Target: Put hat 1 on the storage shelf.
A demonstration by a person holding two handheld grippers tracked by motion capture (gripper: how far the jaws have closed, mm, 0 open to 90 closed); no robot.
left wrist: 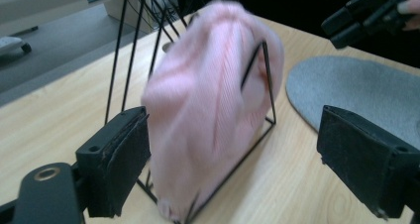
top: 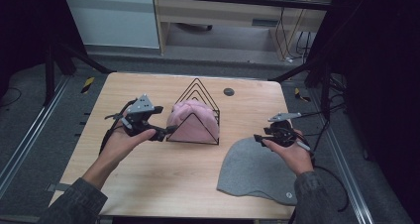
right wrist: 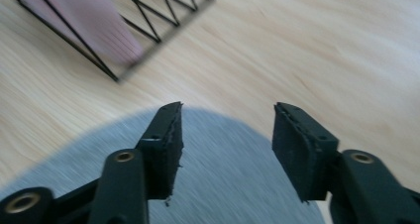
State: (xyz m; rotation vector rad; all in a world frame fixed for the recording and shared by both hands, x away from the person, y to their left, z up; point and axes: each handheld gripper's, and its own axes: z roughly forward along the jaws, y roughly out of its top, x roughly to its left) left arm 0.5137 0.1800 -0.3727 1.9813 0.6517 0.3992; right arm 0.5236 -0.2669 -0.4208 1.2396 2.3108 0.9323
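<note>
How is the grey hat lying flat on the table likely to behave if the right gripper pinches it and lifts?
The grey hat lies flat and thin on the table, so it will probably droop and fold, not hold its shape. It looks like soft felted knit, so likely light and not slippery. The right gripper hangs open above its edge; a pinch there may lift one layer alone.

1. Pink hat (top: 192, 119), soft pastel, fine ribbed knit.
2. Wire rack (top: 202, 92), plain black, thin triangle outlines.
3. Grey hat (top: 257, 170), flat felt-like grey, no pattern, tiny pale tag by the hem.
4. Table (top: 163, 174), light wood with pale grain streaks.
5. Left gripper (top: 166, 131) and right gripper (top: 258, 139), black all over.
</note>
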